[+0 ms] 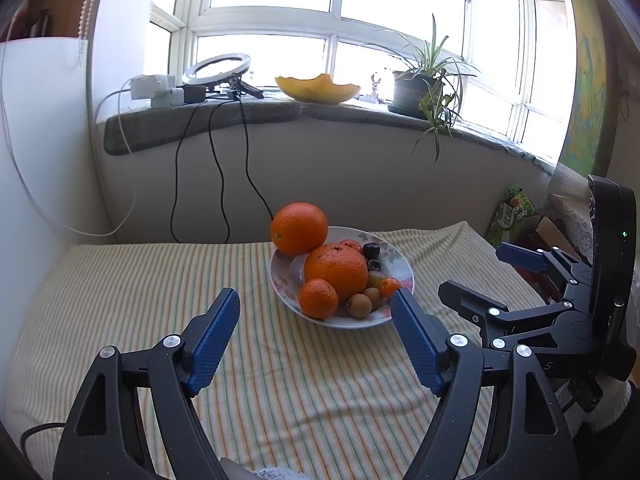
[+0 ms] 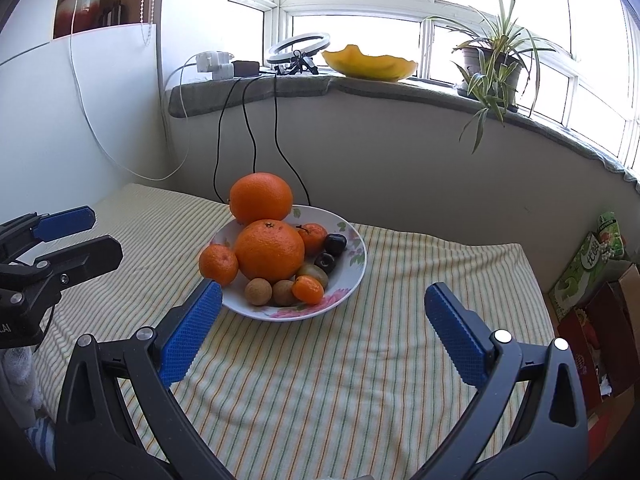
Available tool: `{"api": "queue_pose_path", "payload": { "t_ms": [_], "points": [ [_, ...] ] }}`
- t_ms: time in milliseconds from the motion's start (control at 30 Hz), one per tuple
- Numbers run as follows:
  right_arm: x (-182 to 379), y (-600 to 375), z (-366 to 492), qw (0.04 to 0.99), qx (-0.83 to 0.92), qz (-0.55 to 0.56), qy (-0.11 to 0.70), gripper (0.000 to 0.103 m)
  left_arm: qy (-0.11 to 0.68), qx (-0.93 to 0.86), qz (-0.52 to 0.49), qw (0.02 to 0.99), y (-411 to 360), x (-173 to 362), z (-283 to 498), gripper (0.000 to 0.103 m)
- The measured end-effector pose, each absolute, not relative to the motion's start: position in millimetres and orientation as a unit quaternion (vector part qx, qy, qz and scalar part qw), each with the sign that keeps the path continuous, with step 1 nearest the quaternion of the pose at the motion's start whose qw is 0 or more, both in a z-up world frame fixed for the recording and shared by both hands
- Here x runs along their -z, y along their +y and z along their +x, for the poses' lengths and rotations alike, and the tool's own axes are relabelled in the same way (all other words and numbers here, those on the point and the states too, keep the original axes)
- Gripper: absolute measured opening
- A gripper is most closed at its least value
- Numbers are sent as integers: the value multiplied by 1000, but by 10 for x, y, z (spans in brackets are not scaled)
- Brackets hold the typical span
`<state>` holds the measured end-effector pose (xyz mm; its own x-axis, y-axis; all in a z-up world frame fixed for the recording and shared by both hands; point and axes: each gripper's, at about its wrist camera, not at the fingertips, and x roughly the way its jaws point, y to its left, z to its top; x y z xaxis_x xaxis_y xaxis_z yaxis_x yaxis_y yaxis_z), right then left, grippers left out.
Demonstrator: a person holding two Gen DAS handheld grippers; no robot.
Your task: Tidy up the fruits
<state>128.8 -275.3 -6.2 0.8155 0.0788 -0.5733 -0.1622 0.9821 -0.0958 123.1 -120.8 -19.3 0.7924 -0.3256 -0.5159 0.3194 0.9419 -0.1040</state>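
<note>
Left wrist view shows the left claw [image 1: 316, 302] spread wide, its blue pads holding nothing and hovering above the striped cloth [image 1: 160, 280] that covers the bench. Just beyond the fingertips sits a floral plate [image 1: 402, 268] heaped with fruit: one large orange [image 1: 336, 272] in the middle, a second large orange [image 1: 299, 227] perched on the plate's far rim, a mandarin [image 1: 318, 298] at the near left edge, two brown longans [image 1: 359, 305] in front, a small kumquat [image 1: 389, 287] beside them and dark cherries [image 1: 371, 251] toward the back. The left claw's right pad tip overlaps the plate's near rim in the picture; whether it touches cannot be told.

Right wrist view shows the right claw [image 2: 323, 300] also wide open and empty, with the same plate [image 2: 352, 268] between and beyond its pads. Its left pad tip lies close under the mandarin [image 2: 218, 263] in the picture; contact cannot be told. The left claw [image 2: 80, 236] appears at the left edge, fingers apart.

On the windowsill [image 2: 380, 92] stand a ring light [image 2: 298, 46], a yellow bowl [image 2: 370, 66] and a potted spider plant [image 2: 494, 64]
</note>
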Motion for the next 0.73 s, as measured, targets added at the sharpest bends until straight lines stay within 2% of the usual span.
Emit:
{"api": "queue_pose_path", "payload": {
  "t_ms": [733],
  "points": [
    [128, -2797, 1314, 949, -58, -68, 304, 103, 271, 164, 0, 948, -1189, 204, 1238, 78]
  ]
}}
